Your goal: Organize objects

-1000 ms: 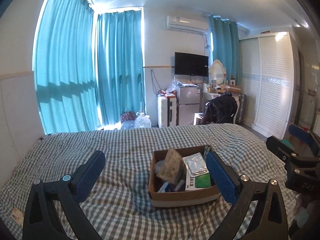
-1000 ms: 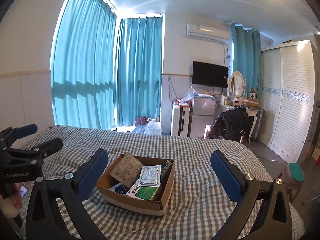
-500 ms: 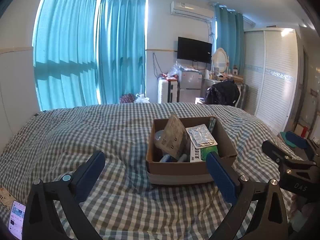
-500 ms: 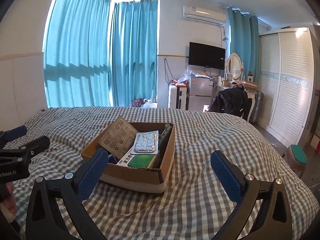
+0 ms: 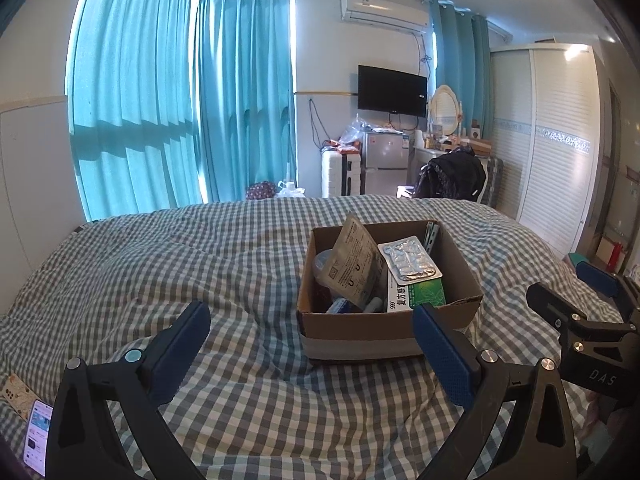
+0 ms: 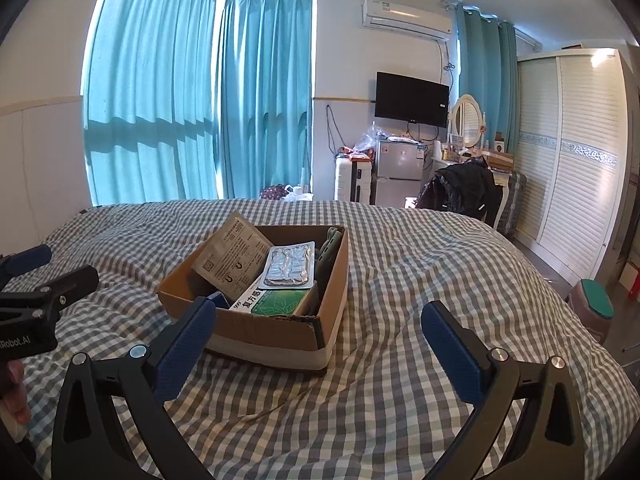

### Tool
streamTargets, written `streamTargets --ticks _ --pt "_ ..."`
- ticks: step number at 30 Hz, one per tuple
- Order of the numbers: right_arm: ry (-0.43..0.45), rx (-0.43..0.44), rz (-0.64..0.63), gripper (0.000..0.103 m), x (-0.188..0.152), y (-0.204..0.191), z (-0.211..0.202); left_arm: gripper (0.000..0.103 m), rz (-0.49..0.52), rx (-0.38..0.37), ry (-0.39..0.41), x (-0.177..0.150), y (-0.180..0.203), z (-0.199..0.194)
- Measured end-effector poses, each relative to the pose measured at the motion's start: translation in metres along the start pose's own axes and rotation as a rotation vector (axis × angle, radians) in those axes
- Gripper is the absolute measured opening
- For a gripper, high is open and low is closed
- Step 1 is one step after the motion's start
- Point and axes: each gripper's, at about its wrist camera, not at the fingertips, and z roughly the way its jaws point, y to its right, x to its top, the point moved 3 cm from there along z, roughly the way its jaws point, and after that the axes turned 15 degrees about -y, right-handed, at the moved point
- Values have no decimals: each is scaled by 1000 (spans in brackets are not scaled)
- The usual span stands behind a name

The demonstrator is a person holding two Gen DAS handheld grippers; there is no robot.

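Observation:
A cardboard box [image 5: 384,332] [image 6: 276,336] sits on the checked bed cover. It holds a tan paper pouch [image 5: 356,264] [image 6: 234,258], a silver blister pack [image 5: 410,260] [image 6: 290,266], a green and white medicine carton [image 5: 416,296] [image 6: 276,300] and smaller items below. My left gripper [image 5: 316,340] is open and empty just short of the box's near wall. My right gripper [image 6: 320,340] is open and empty, its left finger by the box's near corner. Each gripper shows at the edge of the other's view.
The checked bed [image 5: 200,248] [image 6: 440,264] spreads all round the box. A phone [image 5: 38,436] lies at the near left. Blue curtains [image 5: 180,120], a fridge [image 6: 398,176], a chair with a black coat [image 6: 464,192] and a white wardrobe [image 6: 572,160] stand beyond the bed.
Both grippers have moved closer to the box and tilted down a little, so the box looks larger and nearer. Both stay open and empty.

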Motion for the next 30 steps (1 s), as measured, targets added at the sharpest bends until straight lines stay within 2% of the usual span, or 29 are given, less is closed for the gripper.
streamTargets --ticks 30 --pt "-1 10 -5 103 -1 -9 -2 103 23 -66 -36 -4 5 6"
